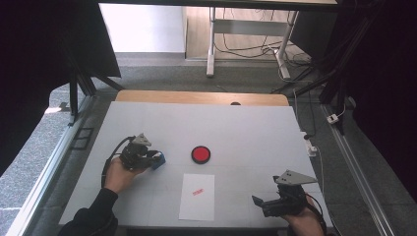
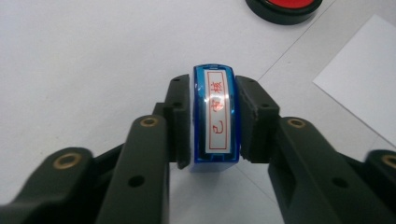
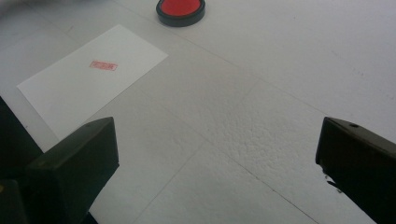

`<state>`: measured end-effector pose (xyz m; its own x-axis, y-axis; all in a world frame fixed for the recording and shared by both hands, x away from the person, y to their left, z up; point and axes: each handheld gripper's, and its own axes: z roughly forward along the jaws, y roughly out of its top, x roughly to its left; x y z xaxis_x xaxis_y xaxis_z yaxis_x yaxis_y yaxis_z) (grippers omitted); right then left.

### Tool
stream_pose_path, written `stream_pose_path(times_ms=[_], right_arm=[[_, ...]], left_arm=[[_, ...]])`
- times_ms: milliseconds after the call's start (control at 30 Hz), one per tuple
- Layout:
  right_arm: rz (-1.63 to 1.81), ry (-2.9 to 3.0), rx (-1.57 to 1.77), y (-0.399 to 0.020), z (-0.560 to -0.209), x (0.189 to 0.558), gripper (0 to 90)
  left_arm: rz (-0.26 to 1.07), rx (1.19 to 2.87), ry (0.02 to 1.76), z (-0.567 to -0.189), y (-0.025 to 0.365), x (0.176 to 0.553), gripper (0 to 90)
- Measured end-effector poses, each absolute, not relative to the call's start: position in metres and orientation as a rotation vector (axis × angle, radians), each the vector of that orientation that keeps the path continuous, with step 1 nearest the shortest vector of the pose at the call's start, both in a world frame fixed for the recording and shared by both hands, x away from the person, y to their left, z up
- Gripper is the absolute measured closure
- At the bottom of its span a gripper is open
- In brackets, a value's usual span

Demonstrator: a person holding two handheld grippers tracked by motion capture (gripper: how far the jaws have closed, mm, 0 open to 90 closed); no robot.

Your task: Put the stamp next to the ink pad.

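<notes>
Blue stamp (image 2: 215,119) between the jaws of the left tool (image 2: 215,122), upright, label side facing the camera in the left gripper view, red characters inside a red frame on the white label. Pads (image 2: 180,116) close against both long sides of the stamp; on the left side flush, on the right a thin line of contact, hard to tell whether pressing or just touching. Stamp base low, at or just above the white worktop (image 2: 70,70); contact with the surface not clear.

Seen from the high view: left tool (image 1: 153,158) on the left half of the worktop (image 1: 246,128), pointing rightward, blue stamp (image 1: 159,160) at its tip, held by the left hand (image 1: 120,174). Just right of it, a round red ink pad (image 1: 200,154) in a black case, lying flat, apart from the stamp. Nearer the person, a white sheet of paper (image 1: 197,196) with a small red rectangular imprint (image 1: 197,191) near its middle. Ink pad and paper near each other, not touching.

Right tool (image 1: 259,202) at the near right corner of the worktop, in the right hand (image 1: 305,223), pointing left, well apart from the paper. Jaws spread wide in the right gripper view, nothing between them, bare worktop (image 3: 261,140) beneath; paper (image 3: 88,79) and ink pad (image 3: 180,10) farther off.
</notes>
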<state>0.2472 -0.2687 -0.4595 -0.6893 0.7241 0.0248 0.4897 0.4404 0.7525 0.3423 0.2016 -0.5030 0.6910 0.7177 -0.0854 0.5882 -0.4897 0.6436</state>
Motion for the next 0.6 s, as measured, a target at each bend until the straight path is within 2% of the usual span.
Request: stream_pose_path(times_ms=[133, 400, 600], right_arm=[[1.104, 2.396, 1.040, -0.268, -0.460, 0.247, 0.0], [1.102, 2.398, 1.036, -0.268, -0.459, 0.247, 0.0], [1.110, 2.399, 1.031, -0.268, -0.459, 0.246, 0.0]], left_arm=[[0.247, 2.234, 1.001, -0.502, 0.201, 0.342, 58.8], [0.214, 2.180, 1.037, -0.497, 0.206, 0.343, 40.7], [0.187, 2.158, 1.036, -0.491, 0.207, 0.340, 31.2]])
